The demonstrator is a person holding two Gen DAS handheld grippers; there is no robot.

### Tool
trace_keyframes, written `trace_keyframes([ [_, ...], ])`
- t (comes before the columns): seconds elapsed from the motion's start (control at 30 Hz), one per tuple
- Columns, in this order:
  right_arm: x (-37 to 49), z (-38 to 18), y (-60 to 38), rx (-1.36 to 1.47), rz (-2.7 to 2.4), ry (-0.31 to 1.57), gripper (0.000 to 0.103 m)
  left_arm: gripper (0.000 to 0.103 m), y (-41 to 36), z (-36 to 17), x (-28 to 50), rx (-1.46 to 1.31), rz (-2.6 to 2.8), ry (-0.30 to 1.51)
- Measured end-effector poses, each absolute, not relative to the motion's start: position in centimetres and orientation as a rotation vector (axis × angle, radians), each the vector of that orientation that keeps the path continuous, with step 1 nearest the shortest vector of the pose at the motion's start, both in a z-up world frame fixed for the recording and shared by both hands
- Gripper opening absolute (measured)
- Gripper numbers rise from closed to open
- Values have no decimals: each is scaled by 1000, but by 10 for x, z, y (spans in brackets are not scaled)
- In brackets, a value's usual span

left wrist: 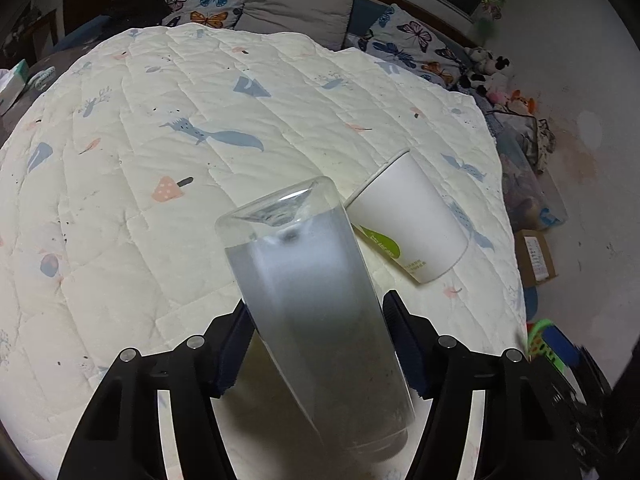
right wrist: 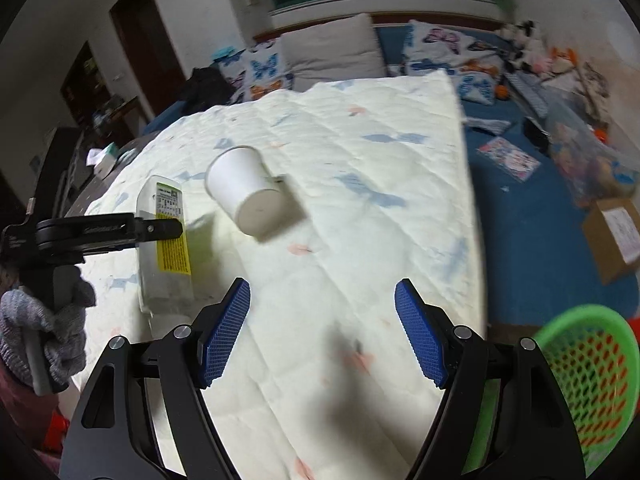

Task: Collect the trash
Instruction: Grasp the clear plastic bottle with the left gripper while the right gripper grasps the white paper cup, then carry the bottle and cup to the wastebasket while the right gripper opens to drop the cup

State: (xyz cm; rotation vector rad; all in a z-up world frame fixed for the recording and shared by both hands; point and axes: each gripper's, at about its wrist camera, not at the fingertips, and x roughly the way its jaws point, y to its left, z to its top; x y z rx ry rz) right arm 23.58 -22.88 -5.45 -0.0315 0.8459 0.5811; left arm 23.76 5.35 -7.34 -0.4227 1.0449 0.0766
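Clear plastic bottle (left wrist: 316, 320) is being clamped by the left gripper (left wrist: 318, 344) for binning, while the unladen right gripper (right wrist: 322, 332) is being held agape near the white paper cup (right wrist: 248, 196).

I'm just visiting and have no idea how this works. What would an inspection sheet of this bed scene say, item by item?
Surface: cream quilt with animal prints, spread over the bed.
Job's things: clear plastic bottle with a yellow label, lying on the quilt; white paper cup on its side beside it; green basket at the lower right of the right view.
Clutter: butterfly pillows, soft toys, cardboard box on the floor.
Grippers: left claw straddles the bottle, pads at its sides; right claw open, nothing in it.
Cables: nothing seen.
Surroundings: a gloved hand on the left tool; dark doorway behind.
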Motion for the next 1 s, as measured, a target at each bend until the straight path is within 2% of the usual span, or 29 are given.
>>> trace_keyframes([
  [0.53,301,-65,-113,-207,783,835,75,60,102,-67,218,-442,21,1072],
  [0.6,306,-68,-107,-218,795,842,80,60,105,-68,217,-449,17,1076],
  [0.83,326,-83,-91,-241,815,871,81,60,108,-75,221,-475,6,1086],
  [1.0,326,-90,-87,-238,806,879,70,60,107,-79,225,-481,8,1092],
])
